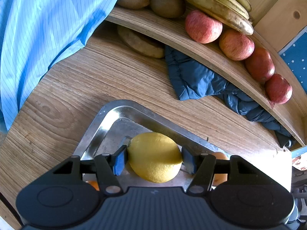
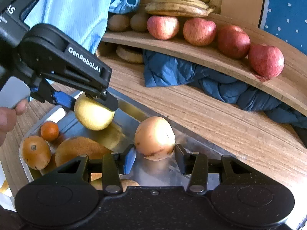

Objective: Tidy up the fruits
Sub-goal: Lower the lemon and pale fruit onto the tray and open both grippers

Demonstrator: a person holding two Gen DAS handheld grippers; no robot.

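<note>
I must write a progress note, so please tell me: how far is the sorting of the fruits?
Done, it seems: four apples, kiwis and bananas lie on the shelf. In hand: the left hand-held gripper clamps a lemon, and the right hand-held gripper an orange-brown fruit. Left: several orange fruits in the metal tray.

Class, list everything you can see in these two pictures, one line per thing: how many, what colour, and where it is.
lemon: one, yellow, held over the tray
round fruit: one, orange-tan, between the right gripper's fingers
small orange: one, orange, in the tray
tray: one, silver, on the table
apples: four, red, in a row on the shelf
bananas: one bunch, yellow-brown, shelf, behind the apples
kiwis: two, brown, shelf, left end
jacket: one, dark blue, under the shelf
table: one, wood
left gripper: black, shut on the lemon
right gripper: black, around the round fruit
</note>
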